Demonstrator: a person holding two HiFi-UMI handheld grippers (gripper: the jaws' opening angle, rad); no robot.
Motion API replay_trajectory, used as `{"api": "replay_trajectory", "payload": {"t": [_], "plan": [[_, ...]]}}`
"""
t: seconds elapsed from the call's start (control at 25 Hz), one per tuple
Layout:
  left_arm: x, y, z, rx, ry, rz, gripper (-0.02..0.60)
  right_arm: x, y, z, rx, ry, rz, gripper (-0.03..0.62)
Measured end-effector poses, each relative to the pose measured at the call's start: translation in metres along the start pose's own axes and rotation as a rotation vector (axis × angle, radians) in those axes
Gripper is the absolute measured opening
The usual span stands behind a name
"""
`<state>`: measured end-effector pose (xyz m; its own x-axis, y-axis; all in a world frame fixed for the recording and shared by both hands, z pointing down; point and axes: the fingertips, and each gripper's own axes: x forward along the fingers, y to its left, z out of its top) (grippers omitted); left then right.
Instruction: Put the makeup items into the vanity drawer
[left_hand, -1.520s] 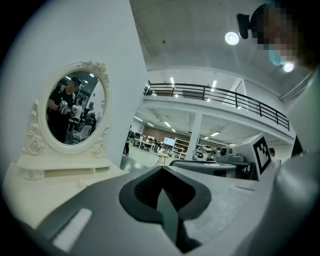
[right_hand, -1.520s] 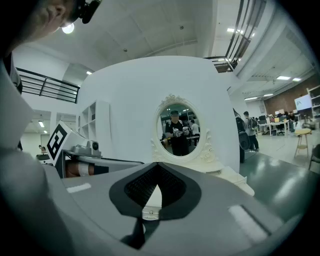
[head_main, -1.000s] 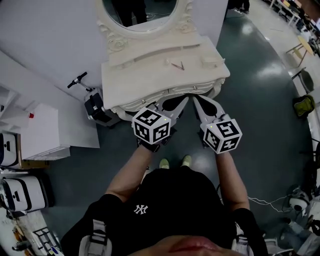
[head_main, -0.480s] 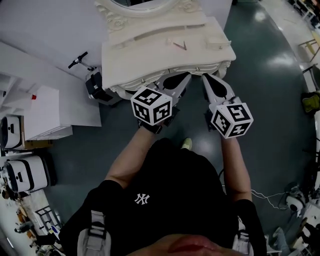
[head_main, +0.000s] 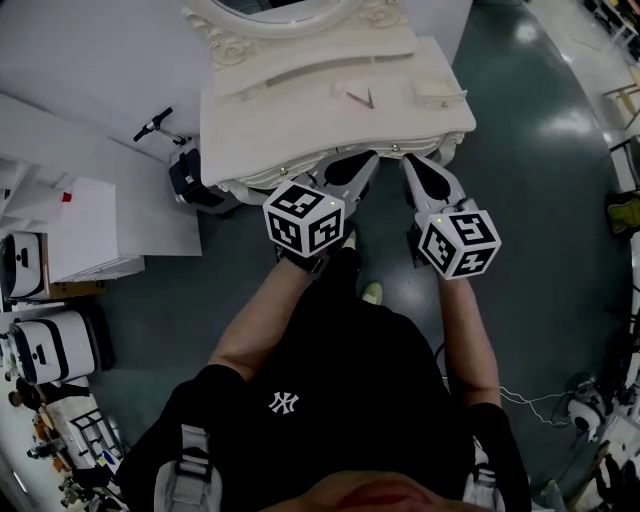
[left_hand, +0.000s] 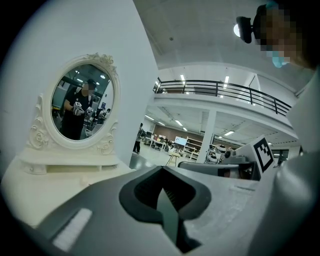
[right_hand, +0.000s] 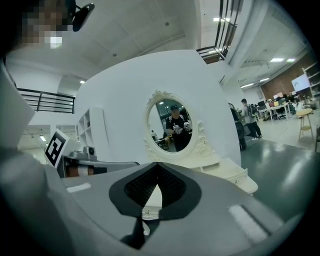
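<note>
Both claws are pressed together and hold nothing: the left gripper (left_hand: 162, 167) shows its dark ribbed pads meeting at the tips in its own view, and the right gripper (right_hand: 157, 164) shows the same in its view. A glossy dark green floor (head_main: 540, 180) spreads under everything. A plain white partition wall (head_main: 90, 60) stands behind the furniture. The ornate cream-white vanity table (head_main: 300, 130) sits against that wall. In the head view the two grippers reach side by side to its curved front edge, the left one near the middle and the right one just beside it. Whether either tip touches the wood cannot be told. An oval mirror in a carved white frame (right_hand: 172, 125) rises from the back of the tabletop and reflects the person holding both grippers. The cream drawer front with a small knob (right_hand: 234, 177) lies flush under the tabletop, so the drawer is not pulled out. Two makeup items lie on the tabletop, well apart from both grippers. One is a thin V-shaped metal tool (head_main: 362, 98) near the middle. The other is a small pale item (head_main: 440, 98) toward the right rear corner, too small to identify.
</note>
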<state>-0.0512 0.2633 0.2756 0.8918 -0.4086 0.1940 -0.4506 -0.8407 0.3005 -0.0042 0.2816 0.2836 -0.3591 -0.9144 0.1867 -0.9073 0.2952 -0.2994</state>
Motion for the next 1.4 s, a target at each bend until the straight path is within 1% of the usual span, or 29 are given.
{"api": "replay_trajectory", "payload": {"t": [0.16,0.44,0.68,0.88,1.12,1.4], "plan": [[0.019,0.029,0.003,0.000,0.008,-0.003,0.000,0.034,-0.015,0.001,-0.003,0.023,-0.010,0.021],[0.060,0.110,0.016,-0.012,0.021,-0.005,0.000,0.112,-0.047,0.006,-0.009,0.069,-0.039,0.022],[0.092,0.172,0.015,-0.038,0.050,-0.026,0.000,0.177,-0.075,-0.003,-0.012,0.127,-0.097,0.023],[0.115,0.207,0.000,-0.044,0.080,-0.049,0.000,0.215,-0.095,-0.028,-0.033,0.196,-0.149,0.023],[0.141,0.231,-0.024,-0.057,0.118,-0.048,0.000,0.239,-0.130,-0.069,-0.020,0.293,-0.210,0.047],[0.175,0.258,-0.060,-0.081,0.175,-0.019,0.000,0.274,-0.165,-0.119,-0.015,0.400,-0.218,0.056]]}}
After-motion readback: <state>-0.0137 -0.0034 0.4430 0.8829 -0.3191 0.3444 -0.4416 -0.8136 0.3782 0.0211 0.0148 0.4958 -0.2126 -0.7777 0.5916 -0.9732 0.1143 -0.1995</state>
